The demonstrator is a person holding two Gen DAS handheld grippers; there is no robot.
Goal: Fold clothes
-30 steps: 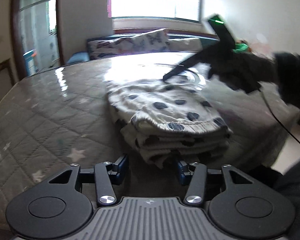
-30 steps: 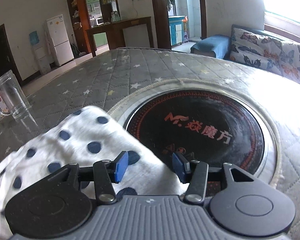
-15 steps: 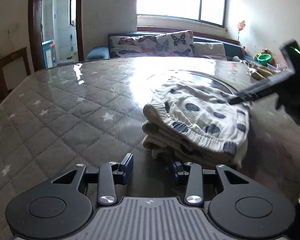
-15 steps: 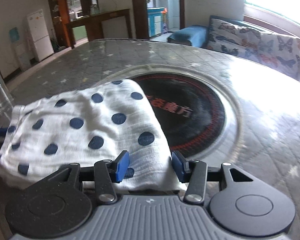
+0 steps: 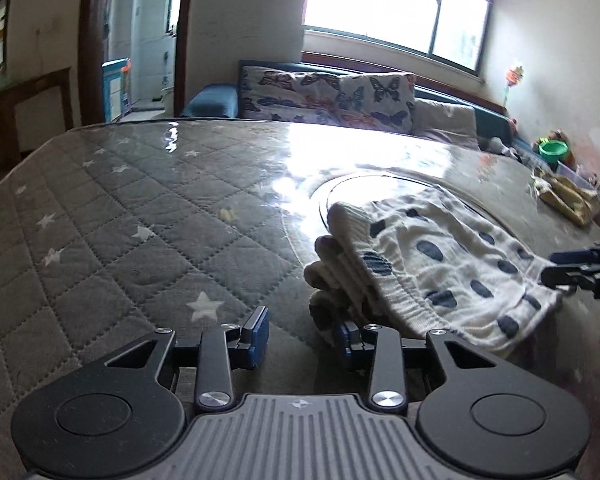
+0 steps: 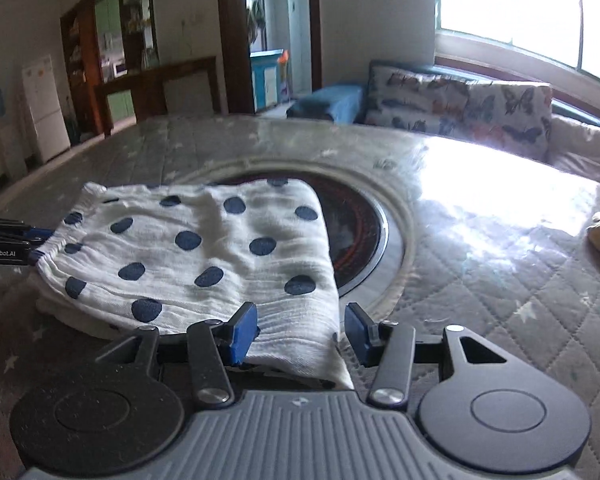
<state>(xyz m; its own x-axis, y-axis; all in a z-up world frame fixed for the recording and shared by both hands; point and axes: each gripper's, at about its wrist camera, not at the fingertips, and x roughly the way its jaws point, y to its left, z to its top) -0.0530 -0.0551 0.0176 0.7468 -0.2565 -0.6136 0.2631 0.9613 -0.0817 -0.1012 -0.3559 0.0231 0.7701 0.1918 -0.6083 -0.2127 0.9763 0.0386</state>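
A white garment with dark blue dots [image 6: 204,248] lies folded in a stack on the quilted grey table cover [image 5: 140,216], partly over the round black hotplate [image 6: 360,232]. My left gripper [image 5: 302,338] is open, low over the table at the stack's elastic-waist end [image 5: 400,280], its right pad beside the folds. My right gripper [image 6: 300,330] is open at the opposite end, the cloth's corner lying between its pads. The right gripper's fingers [image 5: 580,268] show in the left wrist view, and the left gripper's fingers [image 6: 8,236] show in the right wrist view.
A yellow cloth [image 5: 564,196] lies at the table's far right edge. A sofa with butterfly cushions [image 5: 324,96] stands behind the table under a bright window. A doorway [image 6: 276,40] and wooden furniture [image 6: 172,84] are further back.
Both grippers have pulled back and swung around the folded garment; it now lies at rest, more to the right in the left view. Both stay open.
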